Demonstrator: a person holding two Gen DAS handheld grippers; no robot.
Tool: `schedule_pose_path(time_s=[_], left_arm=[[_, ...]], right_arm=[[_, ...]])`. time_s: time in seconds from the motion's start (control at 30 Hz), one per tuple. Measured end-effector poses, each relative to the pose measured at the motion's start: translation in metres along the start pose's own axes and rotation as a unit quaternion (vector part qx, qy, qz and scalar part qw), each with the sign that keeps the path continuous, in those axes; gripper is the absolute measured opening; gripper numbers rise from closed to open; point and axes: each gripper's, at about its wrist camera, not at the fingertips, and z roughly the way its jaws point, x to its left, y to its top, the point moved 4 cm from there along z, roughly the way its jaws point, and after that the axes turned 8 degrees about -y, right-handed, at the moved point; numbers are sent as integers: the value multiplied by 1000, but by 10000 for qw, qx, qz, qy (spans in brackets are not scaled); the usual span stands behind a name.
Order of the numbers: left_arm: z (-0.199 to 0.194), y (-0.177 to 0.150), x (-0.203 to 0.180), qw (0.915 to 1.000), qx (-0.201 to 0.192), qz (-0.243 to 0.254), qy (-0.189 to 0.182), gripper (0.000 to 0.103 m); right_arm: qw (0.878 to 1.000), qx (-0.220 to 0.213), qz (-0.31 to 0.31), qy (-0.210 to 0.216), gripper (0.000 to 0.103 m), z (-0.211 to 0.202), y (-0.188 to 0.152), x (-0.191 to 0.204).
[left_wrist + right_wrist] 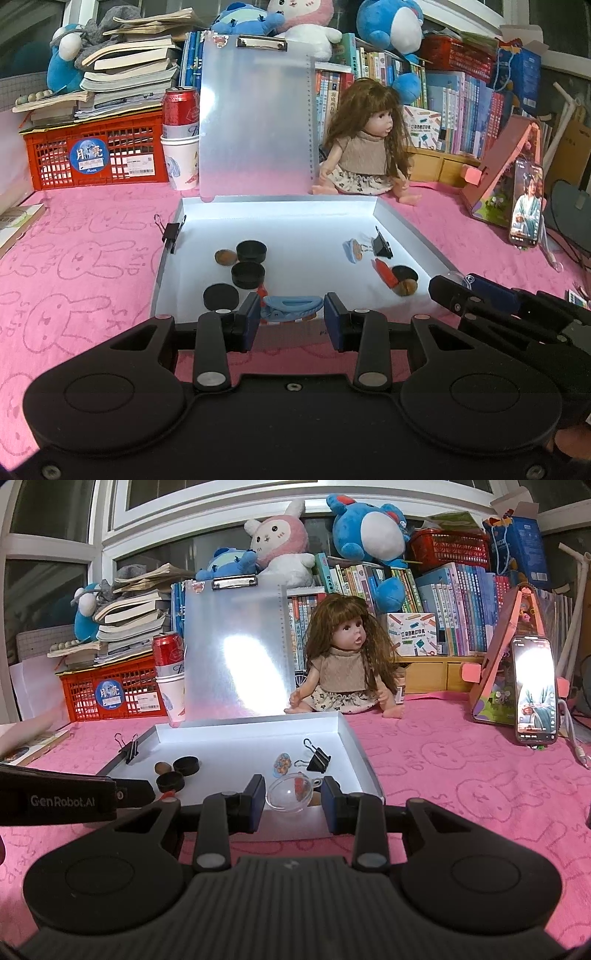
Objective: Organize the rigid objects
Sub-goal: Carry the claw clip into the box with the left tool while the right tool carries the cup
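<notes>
A shallow white tray (402, 229) lies on the pink cloth; it also shows in the right wrist view (347, 734). In it lie black caps (251, 251), walnuts (225, 257), a black binder clip (382, 245), a red clip (386, 275) and a small flat charm (352, 250). My left gripper (291, 312) is shut on a blue hair clip (291, 307) at the tray's near edge. My right gripper (293, 794) is shut on a clear plastic ball (290, 794) over the tray's near right part.
A translucent clipboard (255, 122) stands at the tray's far edge. A doll (365, 147), a red crate (96, 155), a can in paper cups (181, 110), books, plush toys and a propped phone (526, 205) ring the back. Another binder clip (170, 232) grips the tray's left wall.
</notes>
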Motion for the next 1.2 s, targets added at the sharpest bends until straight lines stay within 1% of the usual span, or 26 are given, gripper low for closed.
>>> schedule_pose_path(time_s=[0.2,0.37,0.57,0.67,0.8,1.0,1.1,1.2], left_arm=[[9,17,6,10000,-59,-74,19,36],[18,31,11,9999,-101,-97,54,36],[35,48,20,9998,-43,-172,91,36],[45,58,26,9996,42,-261,25,36],[56,70,31,9993,77,-367,-22,36],[73,87,36,9993,92,-330,147,36],[84,92,41,9989,173,-371,207,36],[96,93,48,9980,337,-488,208,36]], right_arm=[[10000,25,-57,67,38,13,12,-2],[9999,90,16,120,38,26,23,-7],[9997,79,-58,211,38,40,40,-8],[9994,125,-83,309,38,47,50,-7],[9987,294,68,412,38,62,63,-8],[9959,663,314,528,38,88,71,-10],[9944,829,372,535,38,101,74,-11],[9926,993,444,541,38,114,76,-13]])
